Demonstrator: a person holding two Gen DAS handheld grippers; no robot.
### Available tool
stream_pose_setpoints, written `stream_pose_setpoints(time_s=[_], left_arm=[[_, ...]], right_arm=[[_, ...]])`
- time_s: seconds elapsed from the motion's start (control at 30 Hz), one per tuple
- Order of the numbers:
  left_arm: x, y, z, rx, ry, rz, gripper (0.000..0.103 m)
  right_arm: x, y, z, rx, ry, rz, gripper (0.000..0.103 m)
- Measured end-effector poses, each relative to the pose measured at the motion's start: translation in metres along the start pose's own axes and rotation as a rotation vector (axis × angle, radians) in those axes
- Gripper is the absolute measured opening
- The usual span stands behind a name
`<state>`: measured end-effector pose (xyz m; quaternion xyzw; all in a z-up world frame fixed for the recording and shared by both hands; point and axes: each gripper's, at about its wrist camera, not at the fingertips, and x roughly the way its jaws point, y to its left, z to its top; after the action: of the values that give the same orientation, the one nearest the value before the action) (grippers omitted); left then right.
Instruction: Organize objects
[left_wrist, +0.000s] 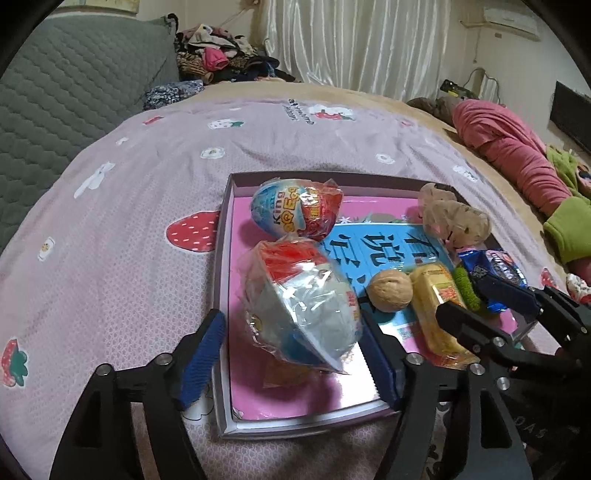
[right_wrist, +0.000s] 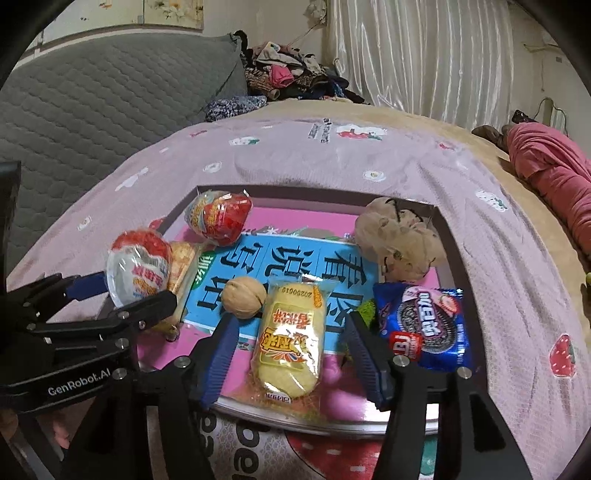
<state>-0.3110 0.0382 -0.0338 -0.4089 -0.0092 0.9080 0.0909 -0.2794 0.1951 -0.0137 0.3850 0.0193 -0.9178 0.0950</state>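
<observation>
A shallow tray (left_wrist: 240, 280) with a pink lining lies on the bed. My left gripper (left_wrist: 291, 354) stands open around a plastic-wrapped egg toy (left_wrist: 299, 310) that rests in the tray's near left; a gap shows beside the left pad. A second egg toy (left_wrist: 295, 214) lies behind it. My right gripper (right_wrist: 293, 365) is open too, its blue pads apart on either side of a yellow cake packet (right_wrist: 288, 343) lying in the tray (right_wrist: 280, 218). A walnut (right_wrist: 245, 297) sits just behind the packet, and a blue cookie packet (right_wrist: 424, 325) lies to its right.
A beige fluffy item (right_wrist: 399, 243) sits in the tray's far right corner. The lilac strawberry-print bedspread (left_wrist: 147, 206) surrounds the tray. A grey quilted cushion (left_wrist: 74, 92) and a clothes pile (left_wrist: 221, 55) lie at the back, a pink garment (left_wrist: 509, 147) at right.
</observation>
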Motion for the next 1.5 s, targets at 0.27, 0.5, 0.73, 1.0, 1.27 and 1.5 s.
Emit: stream_pose_setpoints(time_s=[0.27,0.5,0.73,1.0,1.27,1.5], left_arm=[[-0.014,0.007,0.004,-0.027,-0.019,0.027,0.081],[-0.027,0.01,0.007,-0.041,-0.048,0.001,0.083],[-0.04,0.008,0.01,-0.045,-0.08,0.007,0.083],[-0.074,0.0,0.014,-0.025,-0.155,0.059,0.083],[-0.104,-0.011,0.01,-0.015,-0.17,0.099,0.083],[-0.14,-0.017,0.002,-0.039,-0.181,0.102,0.084]], right_arm=[[-0.021,-0.006,0.005,0.034,-0.055,-0.003,0.072],[-0.028,-0.012,0.008,0.061,-0.078,-0.013,0.077],[-0.033,-0.013,0.009,0.068,-0.1,-0.009,0.078],[-0.061,-0.011,0.016,0.08,-0.165,-0.015,0.094],[-0.098,-0.012,0.02,0.091,-0.199,-0.038,0.101],[-0.131,-0.007,0.012,0.057,-0.203,-0.065,0.102]])
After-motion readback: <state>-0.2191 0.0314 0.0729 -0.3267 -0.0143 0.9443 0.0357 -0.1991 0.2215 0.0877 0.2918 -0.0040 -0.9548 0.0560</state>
